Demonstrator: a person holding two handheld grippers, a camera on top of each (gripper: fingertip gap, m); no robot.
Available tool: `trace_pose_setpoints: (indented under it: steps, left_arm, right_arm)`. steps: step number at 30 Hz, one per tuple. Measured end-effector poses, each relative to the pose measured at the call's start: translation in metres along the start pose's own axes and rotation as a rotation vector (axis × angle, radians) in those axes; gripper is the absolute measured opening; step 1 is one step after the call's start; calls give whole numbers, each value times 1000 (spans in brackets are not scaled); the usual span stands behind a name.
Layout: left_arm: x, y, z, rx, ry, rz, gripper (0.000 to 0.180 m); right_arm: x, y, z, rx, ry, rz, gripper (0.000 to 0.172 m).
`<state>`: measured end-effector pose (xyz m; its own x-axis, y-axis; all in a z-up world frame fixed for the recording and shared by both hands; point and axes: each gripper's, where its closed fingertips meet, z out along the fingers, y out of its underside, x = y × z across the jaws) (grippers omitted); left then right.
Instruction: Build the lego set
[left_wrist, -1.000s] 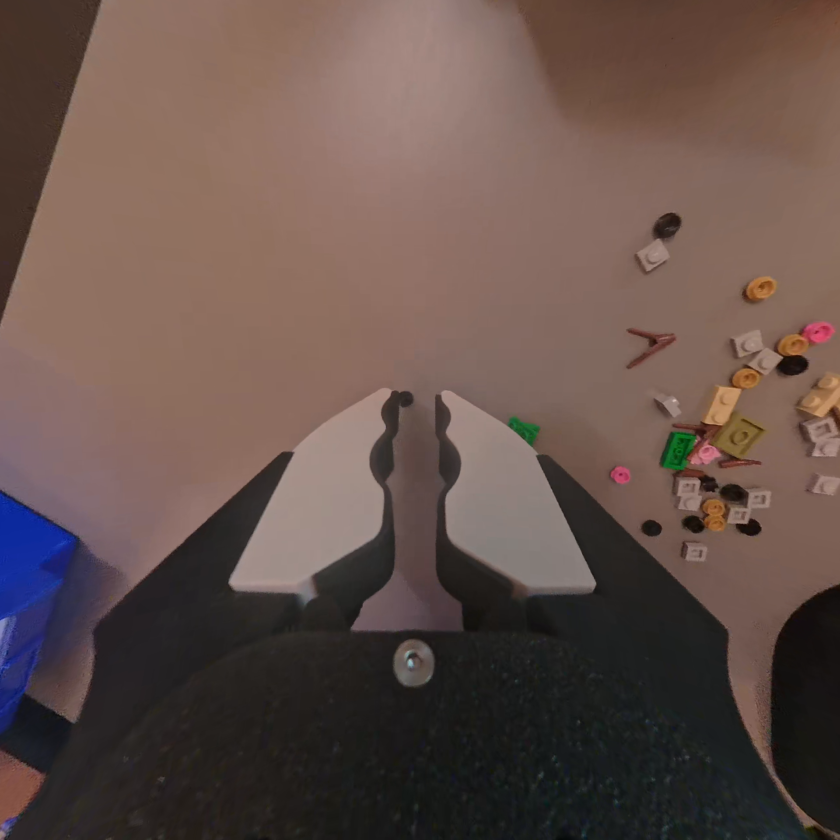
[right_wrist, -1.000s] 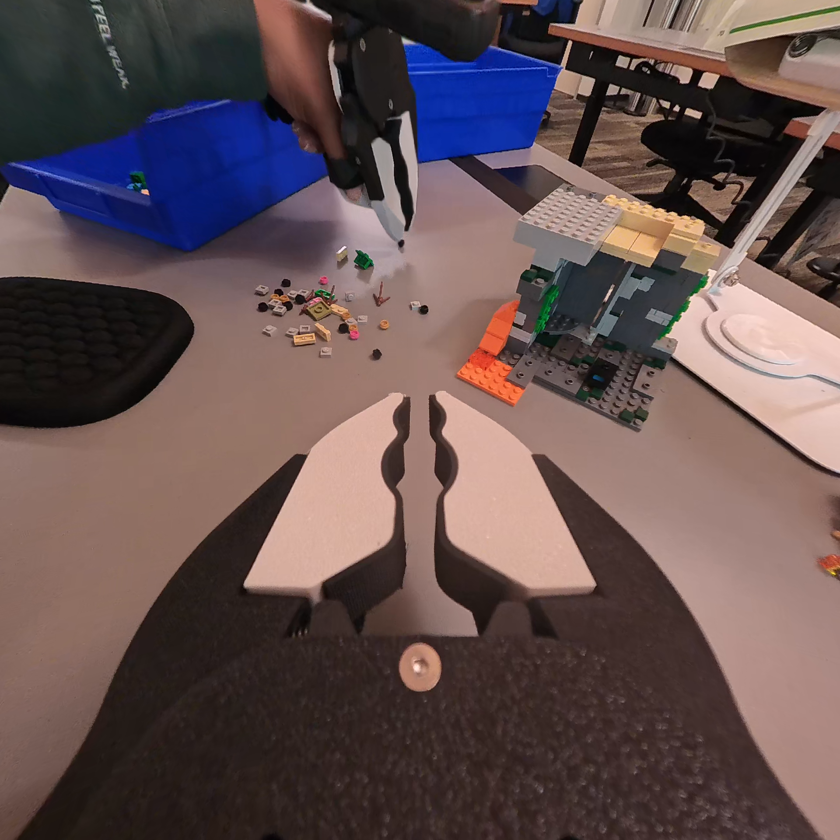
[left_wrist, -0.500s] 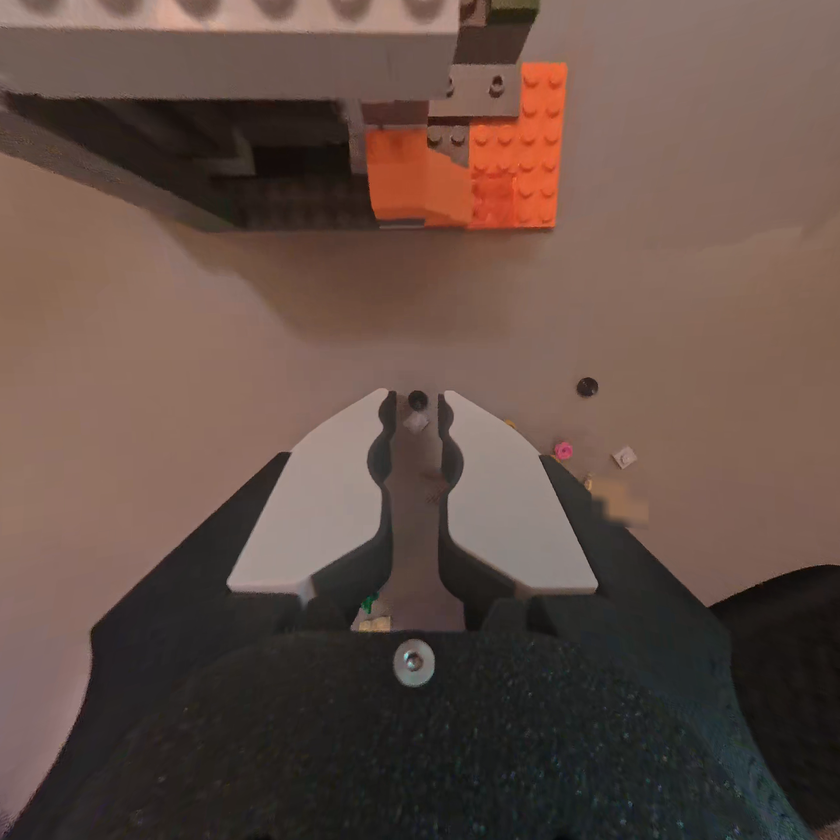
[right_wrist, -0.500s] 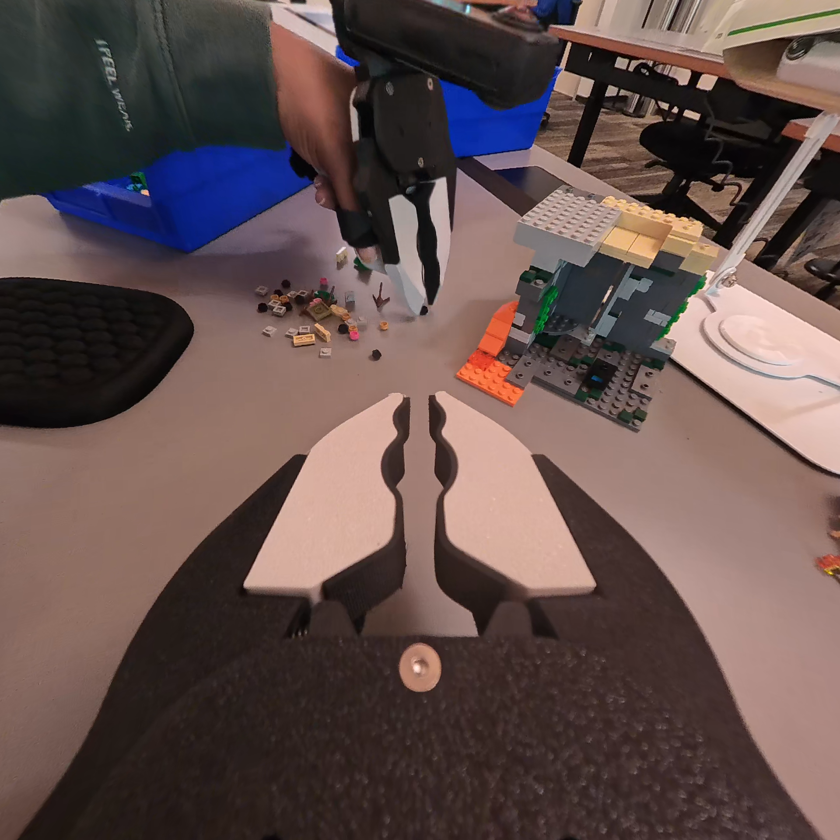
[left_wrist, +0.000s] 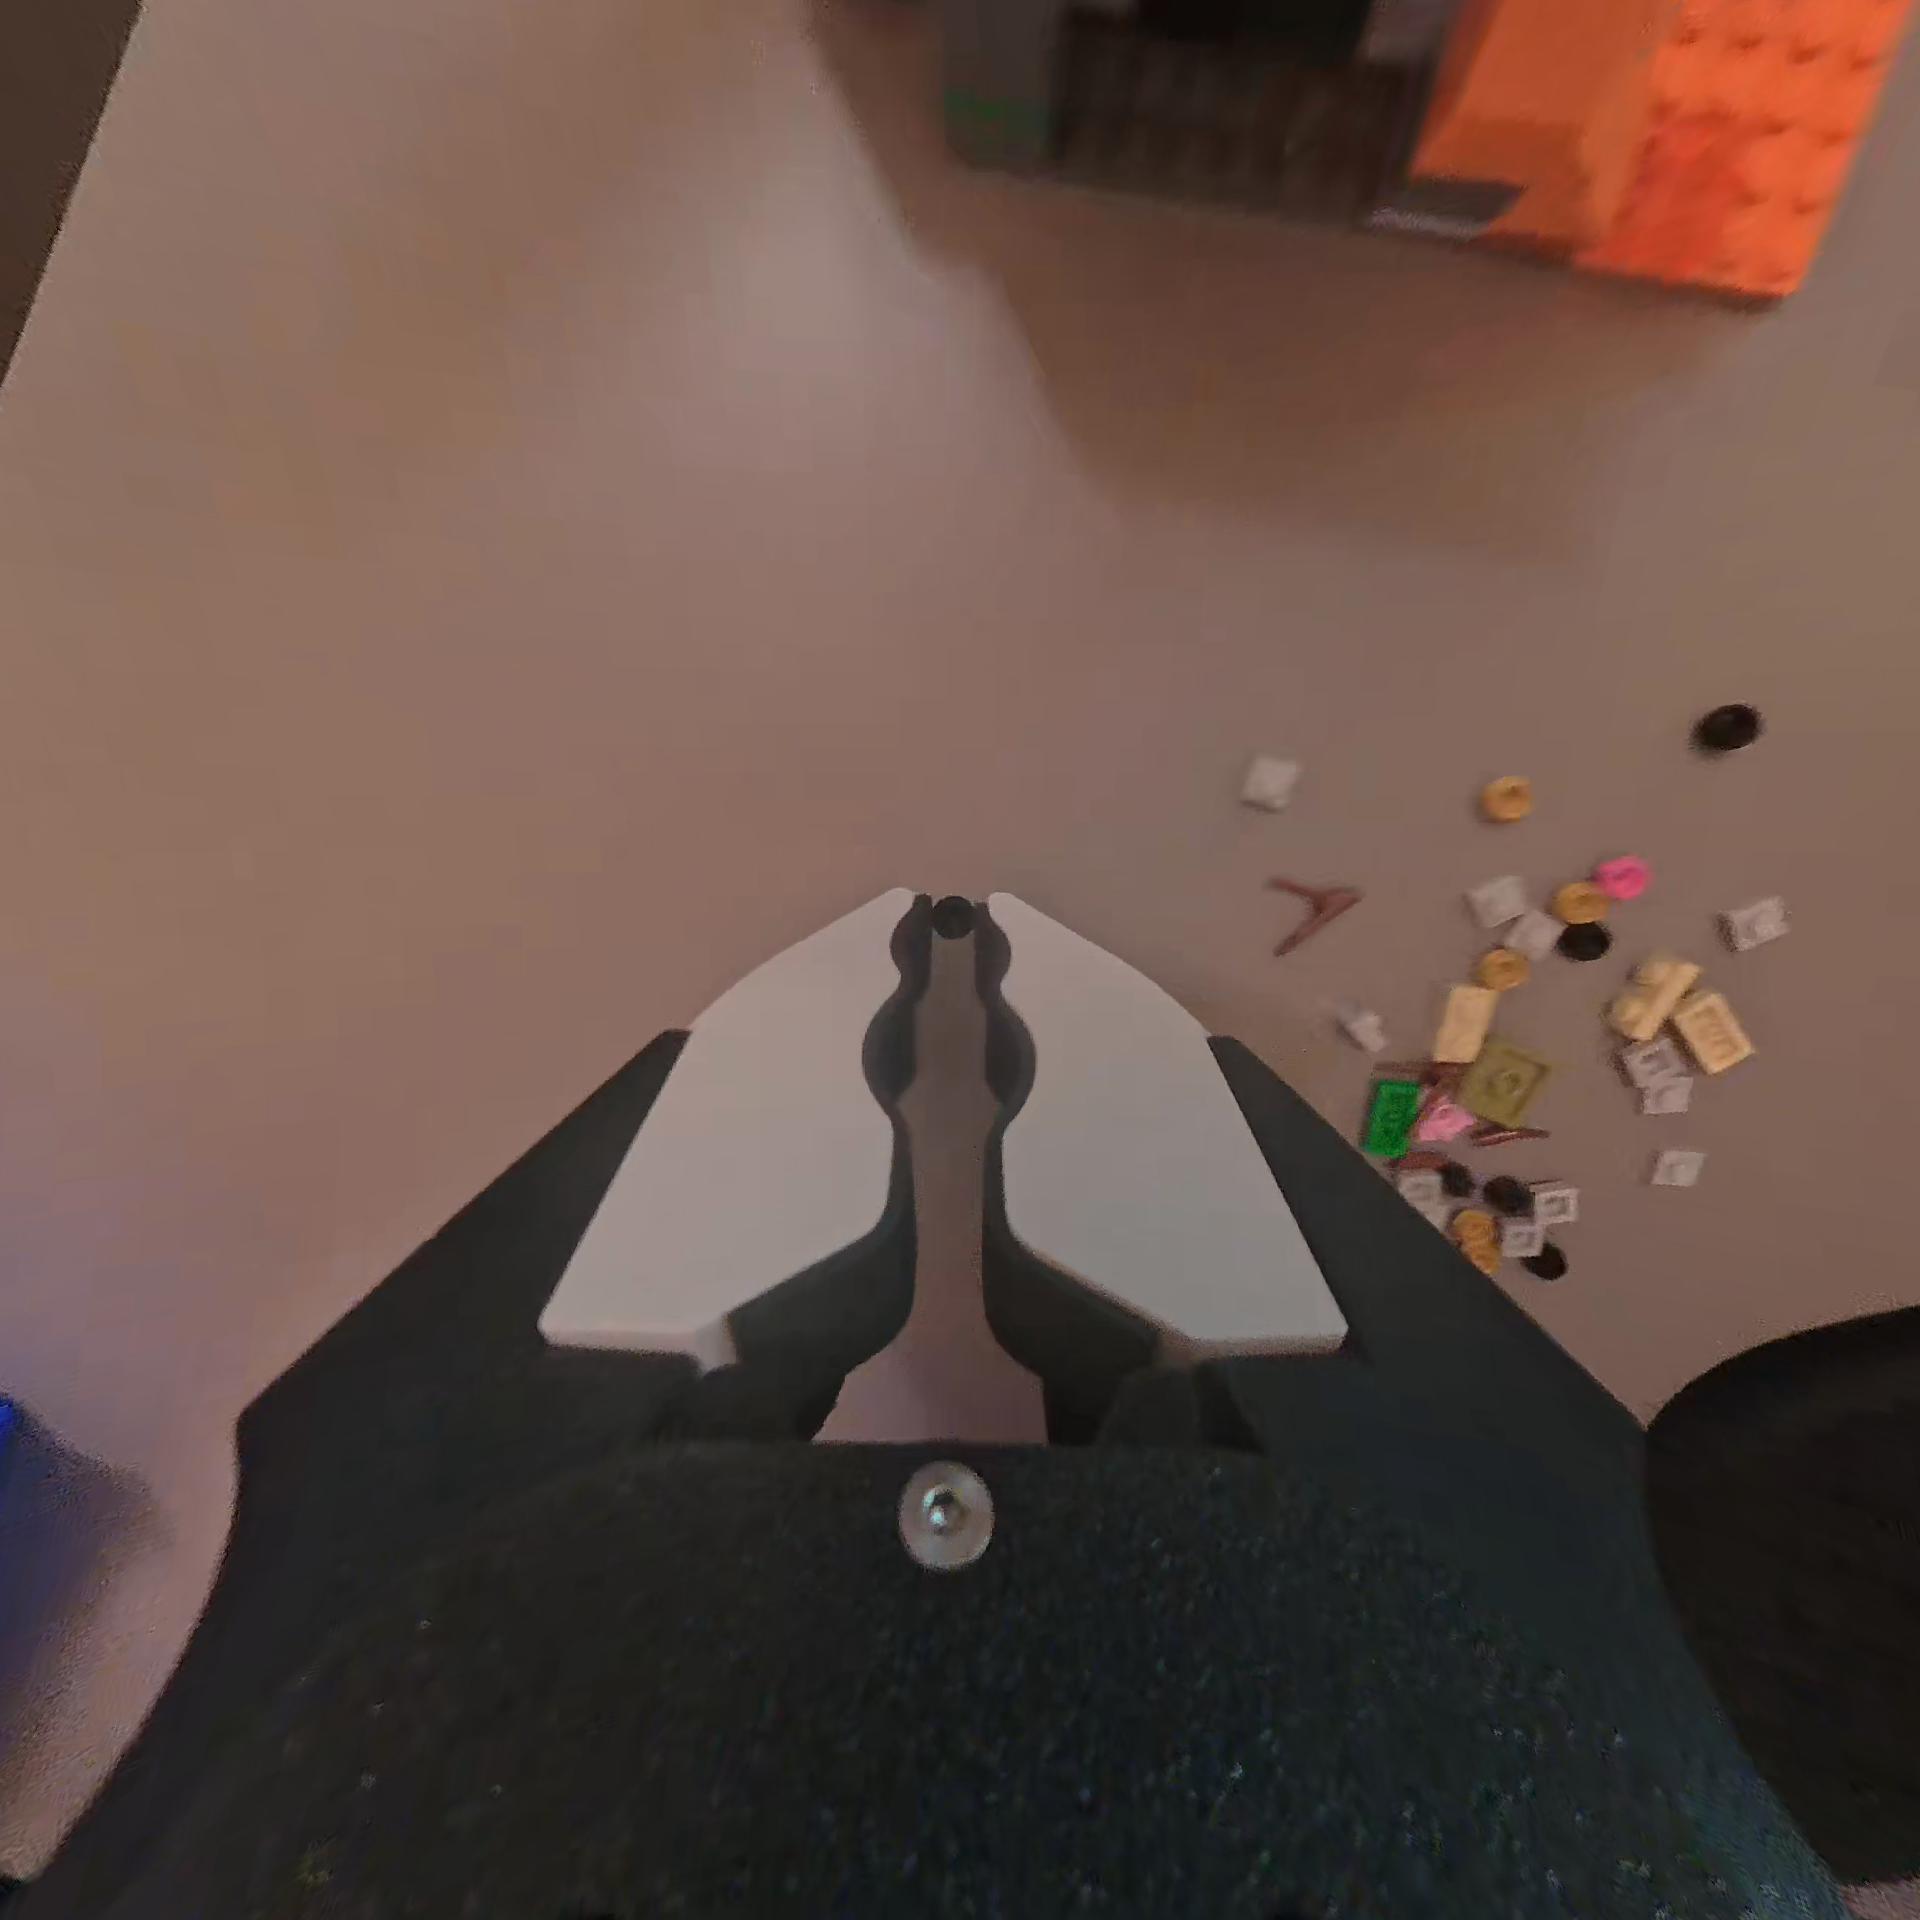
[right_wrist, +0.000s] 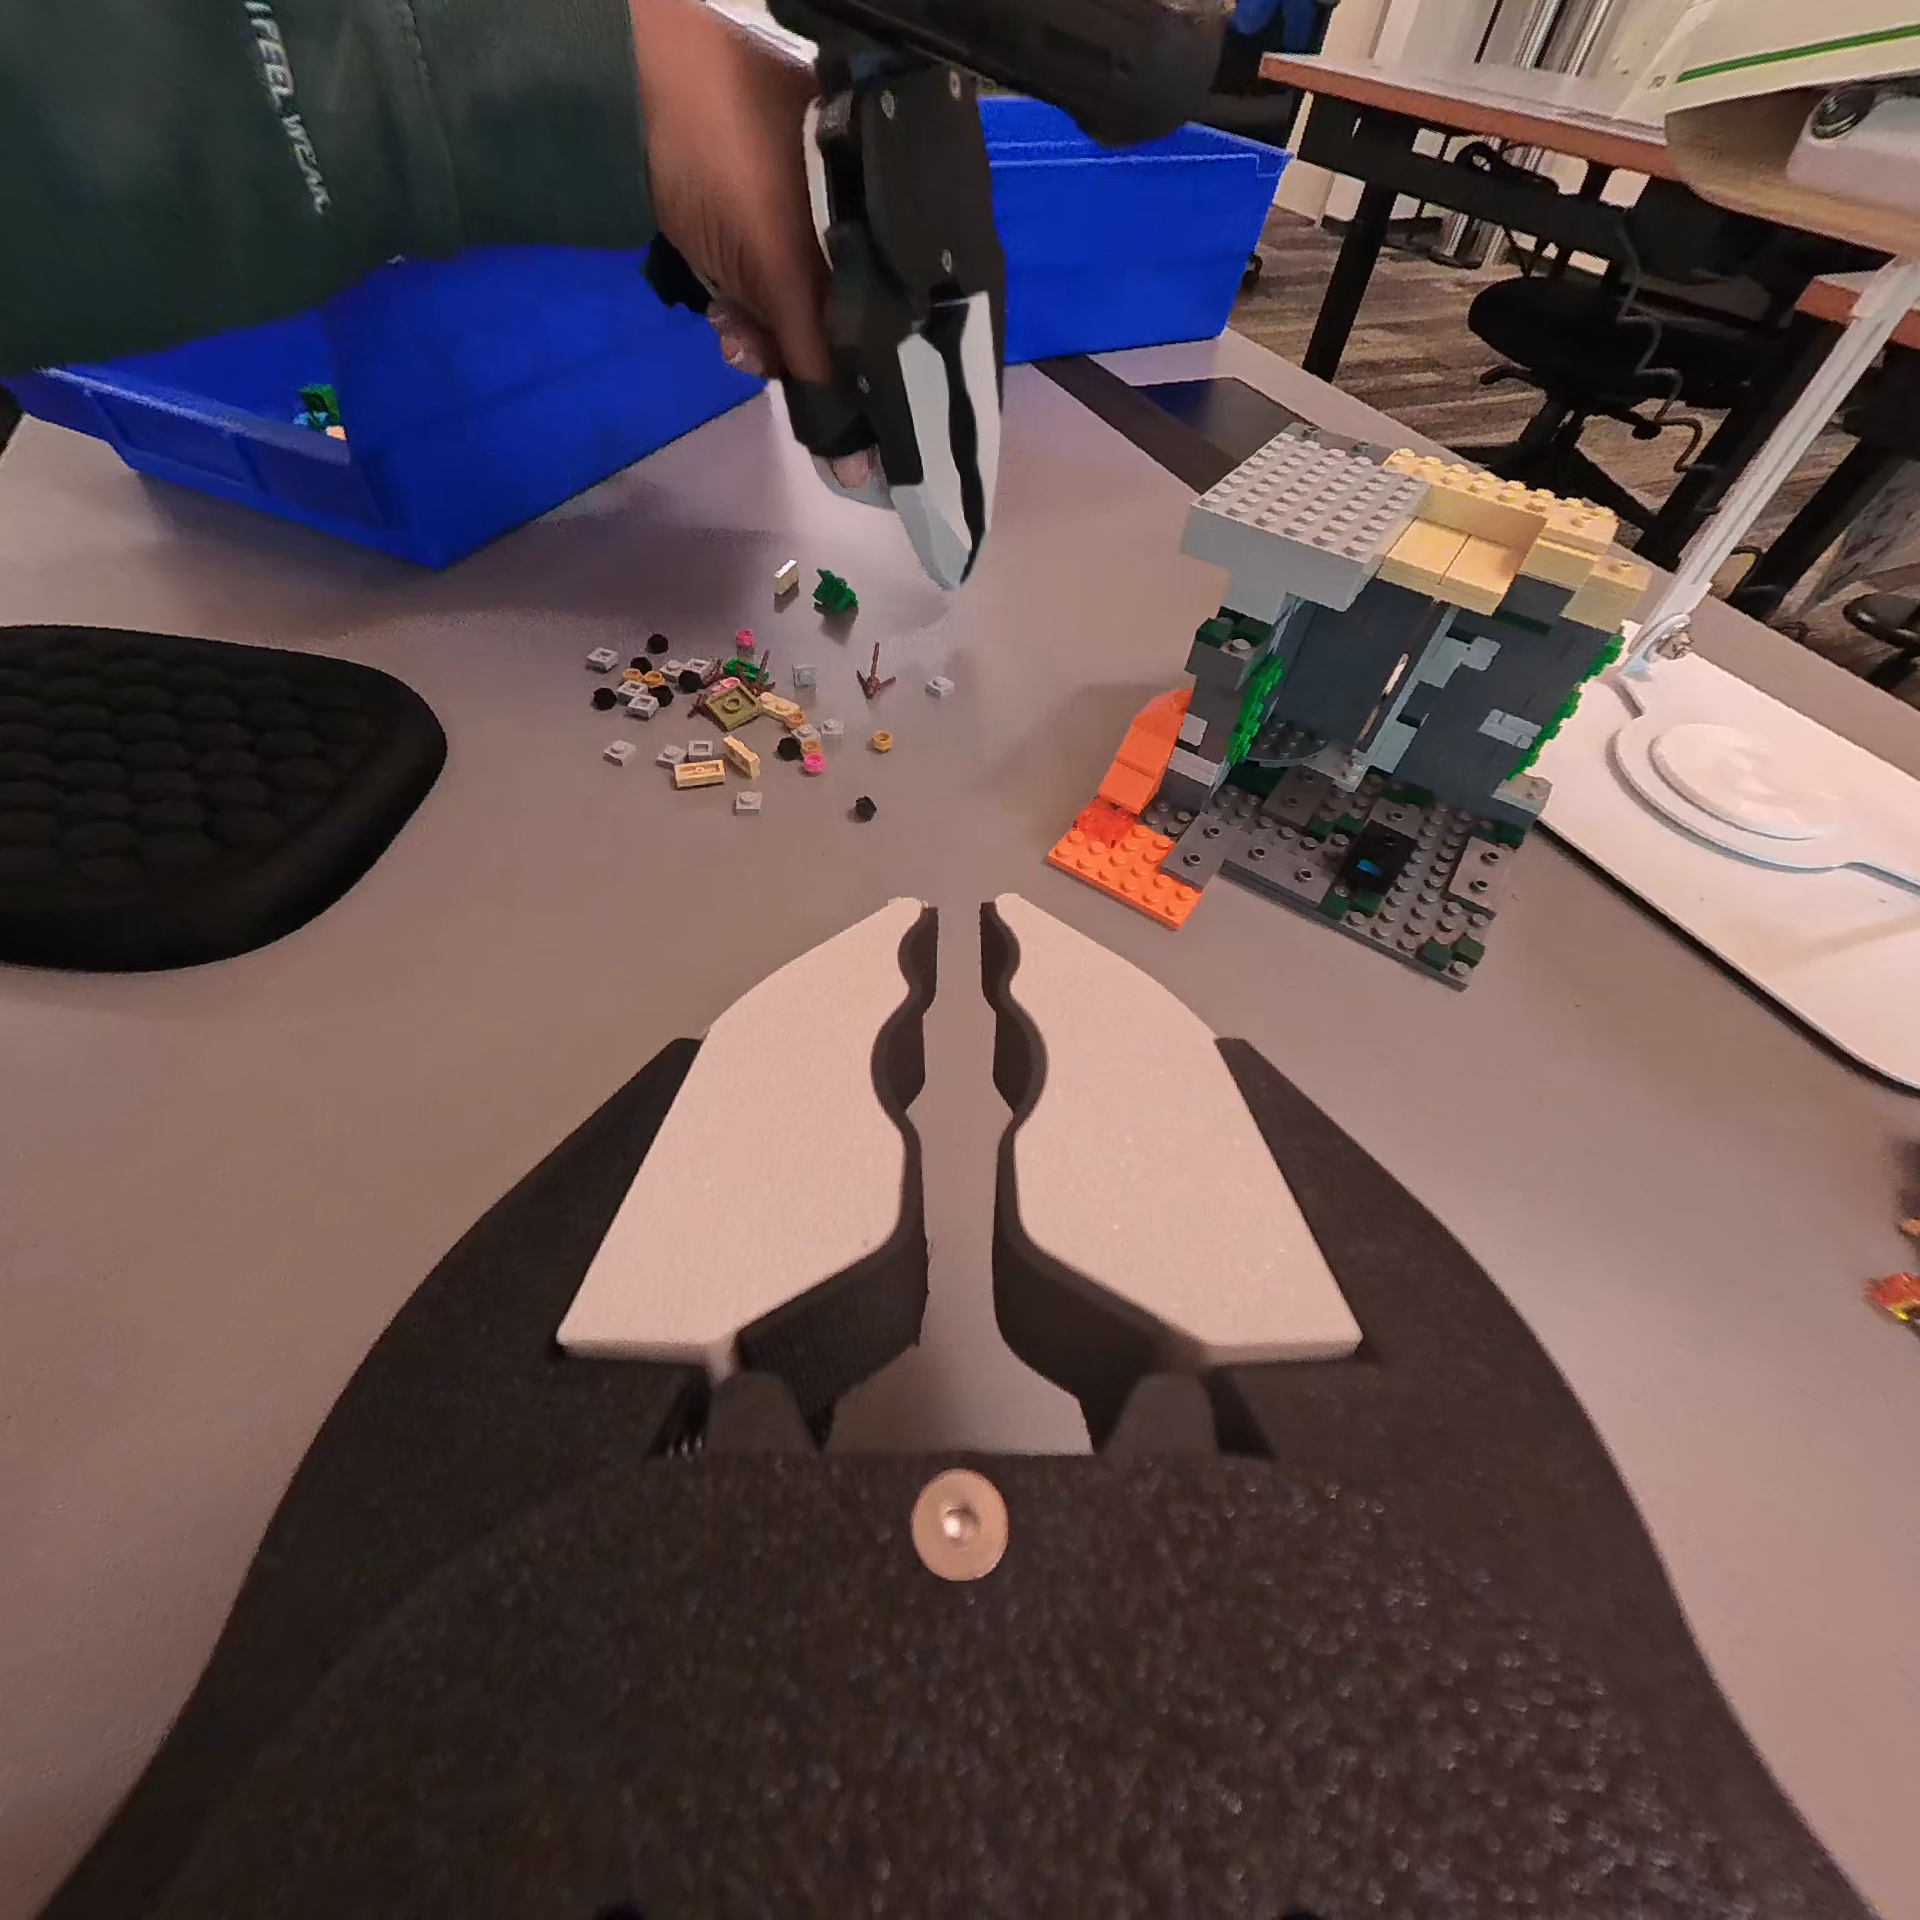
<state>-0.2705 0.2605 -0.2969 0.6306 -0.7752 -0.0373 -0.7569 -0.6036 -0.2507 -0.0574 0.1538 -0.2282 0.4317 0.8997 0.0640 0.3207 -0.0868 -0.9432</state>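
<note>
L gripper (left_wrist: 950, 914) tips pinch a tiny round black plastic stud (left_wrist: 951, 918), carried above table w/ loose brick scatter (left_wrist: 1527, 1049) right of fingers; R gripper (right_wrist: 959, 914) narrowly parted, nothing between.

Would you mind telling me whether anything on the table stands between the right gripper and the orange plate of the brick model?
Nothing visible does: the table is bare between the right gripper and the orange plate. The loose pieces lie off to the left.
</note>
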Motion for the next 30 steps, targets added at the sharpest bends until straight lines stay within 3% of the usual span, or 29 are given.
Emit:
trace_pose_setpoints:
  steps: [5, 9, 15, 20, 30]
  left_arm:
    - [-11, 21, 4, -36, -10, -60, 14]
    - [1, 8, -5, 33, 22, -42, 16]
    - [86, -32, -18, 216, 139, 128, 17]
    - [139, -32, 1, 230, 171, 212, 18]
    - [131, -29, 15, 165, 142, 232, 7]
  right_arm:
    - [0, 0, 0, -1, 0, 1, 7]
    - [0, 1, 1, -4, -2, 2, 7]
    - [2, 0, -1, 0, 4, 4, 7]
    - [0, 1, 0, -4, -3, 2, 7]
    - [1, 0, -1, 0, 4, 1, 7]
